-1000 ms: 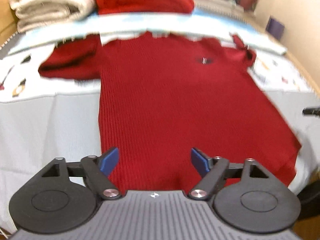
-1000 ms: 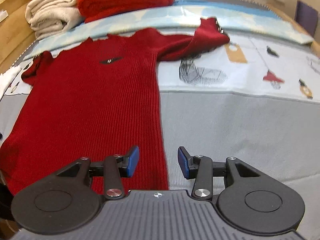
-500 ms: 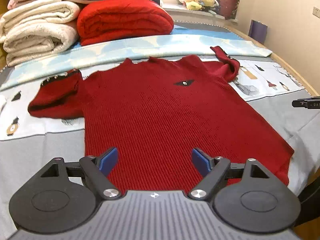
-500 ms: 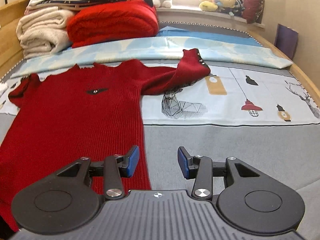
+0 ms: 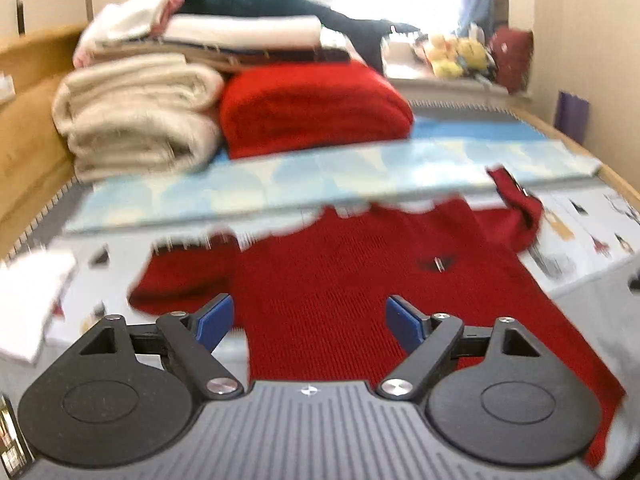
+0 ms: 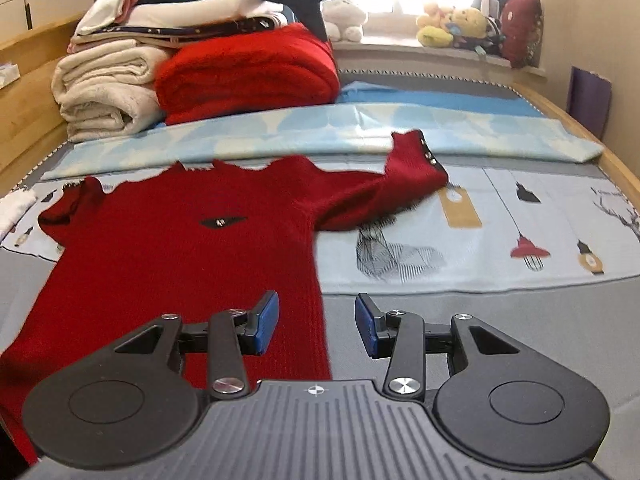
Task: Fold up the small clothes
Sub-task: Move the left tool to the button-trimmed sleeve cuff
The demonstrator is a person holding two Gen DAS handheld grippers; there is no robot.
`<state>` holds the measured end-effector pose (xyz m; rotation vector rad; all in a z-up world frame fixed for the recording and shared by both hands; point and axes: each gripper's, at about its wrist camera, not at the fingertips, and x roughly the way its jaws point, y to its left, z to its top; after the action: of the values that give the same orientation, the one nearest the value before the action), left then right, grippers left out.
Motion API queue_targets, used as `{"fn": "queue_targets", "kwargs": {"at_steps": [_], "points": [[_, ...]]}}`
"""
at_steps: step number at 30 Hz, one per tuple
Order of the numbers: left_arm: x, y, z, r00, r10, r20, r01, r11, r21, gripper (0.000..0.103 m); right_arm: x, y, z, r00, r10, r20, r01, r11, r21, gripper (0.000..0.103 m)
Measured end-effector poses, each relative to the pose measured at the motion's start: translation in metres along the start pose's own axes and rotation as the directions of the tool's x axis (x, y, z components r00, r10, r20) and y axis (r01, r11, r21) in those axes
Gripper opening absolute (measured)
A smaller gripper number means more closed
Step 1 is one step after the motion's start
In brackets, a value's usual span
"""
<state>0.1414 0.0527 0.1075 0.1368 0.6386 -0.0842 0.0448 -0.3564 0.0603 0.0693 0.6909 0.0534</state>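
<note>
Since the red sweater (image 6: 176, 264) lies flat and face-up on the bed (image 6: 480, 320), centre-left of frame with both sleeves out, your fold isn't started. Left gripper (image 5: 309, 322) jaws just widened, empty. Right gripper (image 6: 317, 325) jaws part-open, empty, at the hem's right edge.

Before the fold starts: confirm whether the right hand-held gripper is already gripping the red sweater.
No, the right hand-held gripper stands open with nothing between its pads, above the flat sweater.

Place: home bedroom
Evidence: wooden-framed bed (image 6: 560, 114) with printed sheet (image 6: 500, 240); folded blankets (image 6: 108, 84) stacked at the head; plush toys (image 6: 452, 24) lining a sunlit windowsill (image 6: 400, 50)
</note>
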Motion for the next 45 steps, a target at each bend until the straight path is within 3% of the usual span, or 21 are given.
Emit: {"fn": "queue_targets", "kwargs": {"at_steps": [5, 8, 10, 12, 17, 20, 24, 27, 29, 32, 34, 36, 39, 42, 45], "points": [[0.029, 0.007, 0.038, 0.999, 0.03, 0.042, -0.03, 1.0, -0.006, 0.091, 0.001, 0.019, 0.009, 1.0, 0.015, 0.0, -0.015, 0.999, -0.031, 0.044], [0.047, 0.015, 0.038, 0.997, 0.03, 0.066, -0.026, 0.998, -0.057, 0.091, 0.005, 0.03, 0.013, 1.0, 0.011, -0.011, -0.011, 0.999, -0.049, 0.044], [0.066, 0.021, 0.031, 1.0, 0.02, 0.022, -0.018, 0.996, -0.086, 0.091, 0.005, 0.038, 0.015, 1.0, 0.008, -0.007, -0.009, 0.997, -0.072, 0.044], [0.083, 0.022, 0.032, 0.999, 0.033, -0.039, -0.036, 0.997, -0.064, 0.091, 0.005, 0.044, 0.018, 1.0, 0.009, 0.003, -0.009, 0.996, -0.089, 0.044], [0.095, 0.023, 0.038, 0.995, 0.103, 0.009, -0.103, 0.995, 0.012, 0.091, 0.003, 0.063, 0.04, 1.0, 0.018, 0.018, -0.016, 0.992, -0.126, 0.046], [0.106, 0.026, 0.038, 0.993, 0.116, -0.009, -0.116, 0.993, 0.004, 0.091, 0.005, 0.084, 0.066, 0.996, 0.075, 0.05, -0.068, 0.989, -0.132, 0.053], [0.124, 0.029, 0.032, 0.988, 0.144, -0.053, -0.144, 0.99, 0.009, 0.091, 0.017, 0.13, 0.098, 0.987, 0.102, 0.128, -0.069, 0.969, -0.238, 0.075], [0.133, 0.033, 0.031, 0.987, 0.142, -0.071, -0.143, 0.99, -0.013, 0.091, 0.032, 0.164, 0.112, 0.98, 0.101, 0.172, -0.042, 0.948, -0.315, 0.077], [0.136, 0.036, 0.032, 0.989, 0.131, -0.073, -0.133, 0.991, -0.028, 0.086, 0.045, 0.18, 0.119, 0.977, 0.128, 0.173, -0.067, 0.945, -0.321, 0.077], [0.145, 0.04, 0.033, 0.986, 0.137, -0.099, -0.14, 0.99, -0.026, 0.066, 0.064, 0.192, 0.123, 0.973, 0.145, 0.178, -0.083, 0.946, -0.313, 0.077], [0.151, 0.041, 0.032, 0.981, 0.145, -0.129, -0.149, 0.989, -0.02, 0.047, 0.078, 0.192, 0.121, 0.971, 0.147, 0.186, -0.087, 0.952, -0.293, 0.077], [0.16, 0.045, 0.03, 0.977, 0.144, -0.157, -0.149, 0.989, -0.02, 0.039, 0.093, 0.189, 0.113, 0.974, 0.136, 0.182, -0.085, 0.961, -0.263, 0.077], [0.179, 0.05, 0.026, 0.967, 0.172, -0.191, -0.177, 0.984, -0.009, 0.037, 0.118, 0.189, 0.099, 0.991, 0.068, 0.119, -0.034, 0.964, -0.264, 0.076], [0.203, 0.06, 0.021, 0.95, 0.214, -0.227, -0.221, 0.975, -0.008, 0.038, 0.127, 0.195, 0.093, 0.99, 0.081, 0.117, -0.043, 0.953, -0.298, 0.075], [0.228, 0.078, 0.015, 0.923, 0.274, -0.269, -0.293, 0.956, -0.032, 0.045, 0.132, 0.198, 0.091, 0.989, 0.102, 0.105, -0.065, 0.948, -0.313, 0.074]]}}
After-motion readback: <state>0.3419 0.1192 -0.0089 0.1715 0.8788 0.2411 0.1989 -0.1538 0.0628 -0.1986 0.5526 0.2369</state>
